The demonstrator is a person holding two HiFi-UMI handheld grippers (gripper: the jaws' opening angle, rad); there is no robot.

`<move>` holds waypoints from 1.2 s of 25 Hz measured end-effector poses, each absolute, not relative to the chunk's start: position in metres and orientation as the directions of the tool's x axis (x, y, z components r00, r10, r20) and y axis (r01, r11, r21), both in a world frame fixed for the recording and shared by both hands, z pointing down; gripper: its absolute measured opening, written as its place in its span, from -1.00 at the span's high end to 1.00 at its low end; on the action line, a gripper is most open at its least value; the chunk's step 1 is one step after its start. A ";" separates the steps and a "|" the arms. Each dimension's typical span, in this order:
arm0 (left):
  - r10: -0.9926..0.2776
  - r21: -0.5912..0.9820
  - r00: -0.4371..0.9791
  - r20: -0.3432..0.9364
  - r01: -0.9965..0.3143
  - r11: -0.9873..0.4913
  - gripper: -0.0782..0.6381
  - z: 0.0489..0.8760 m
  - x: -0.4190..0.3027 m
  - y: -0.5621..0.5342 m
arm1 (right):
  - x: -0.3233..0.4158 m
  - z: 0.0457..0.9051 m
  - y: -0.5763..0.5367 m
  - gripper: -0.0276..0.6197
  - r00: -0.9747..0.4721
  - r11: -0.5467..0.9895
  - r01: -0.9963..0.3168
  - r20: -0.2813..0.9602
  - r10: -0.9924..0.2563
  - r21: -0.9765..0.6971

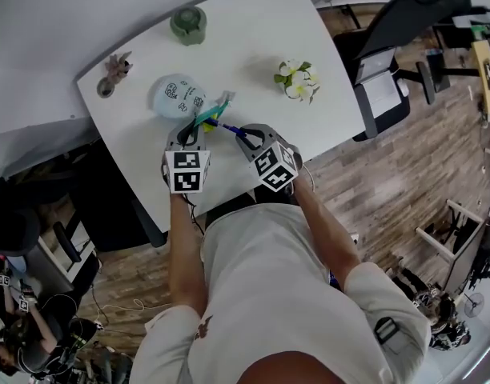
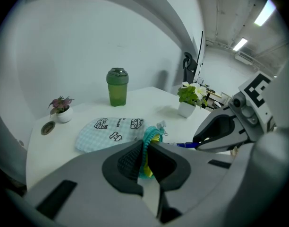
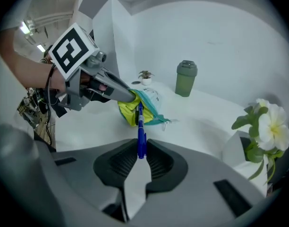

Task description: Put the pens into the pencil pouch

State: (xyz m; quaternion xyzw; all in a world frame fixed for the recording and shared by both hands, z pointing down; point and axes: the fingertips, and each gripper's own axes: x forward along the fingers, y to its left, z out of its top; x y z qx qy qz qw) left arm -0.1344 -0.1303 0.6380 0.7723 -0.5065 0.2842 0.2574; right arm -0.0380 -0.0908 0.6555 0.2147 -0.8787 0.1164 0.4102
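Observation:
A light blue checked pencil pouch (image 1: 179, 96) (image 2: 111, 132) lies on the white table (image 1: 253, 38), with its teal zip edge and yellow lining (image 3: 135, 109) lifted at the near end. My left gripper (image 1: 198, 123) (image 2: 144, 155) is shut on that zip edge and holds the mouth up. My right gripper (image 1: 238, 132) (image 3: 141, 151) is shut on a blue pen (image 3: 140, 131) (image 1: 226, 126) (image 2: 188, 145). The pen's far end points at the yellow opening and reaches its edge.
On the table stand a green bottle (image 1: 188, 24) (image 2: 117, 87) at the back, a white flower pot (image 1: 298, 80) (image 2: 188, 100) to the right and a small pink plant pot (image 1: 115, 67) (image 2: 62, 109) to the left. A black office chair (image 1: 405, 22) stands beyond the table's right edge.

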 end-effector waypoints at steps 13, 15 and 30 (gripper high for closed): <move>-0.663 0.170 0.333 0.670 -0.939 -0.299 0.76 0.633 -0.137 -0.137 | -0.092 0.658 -0.118 0.73 -0.619 0.865 -0.491 0.740 -0.262 -0.105; -0.665 0.179 0.337 0.666 -0.938 -0.296 0.76 0.633 -0.138 -0.138 | -0.098 0.660 -0.123 0.73 -0.624 0.859 -0.498 0.736 -0.263 -0.116; -0.636 0.250 0.373 0.676 -0.927 -0.278 0.76 0.650 -0.132 -0.130 | -0.128 0.676 -0.143 0.72 -0.665 0.803 -0.563 0.683 -0.301 -0.195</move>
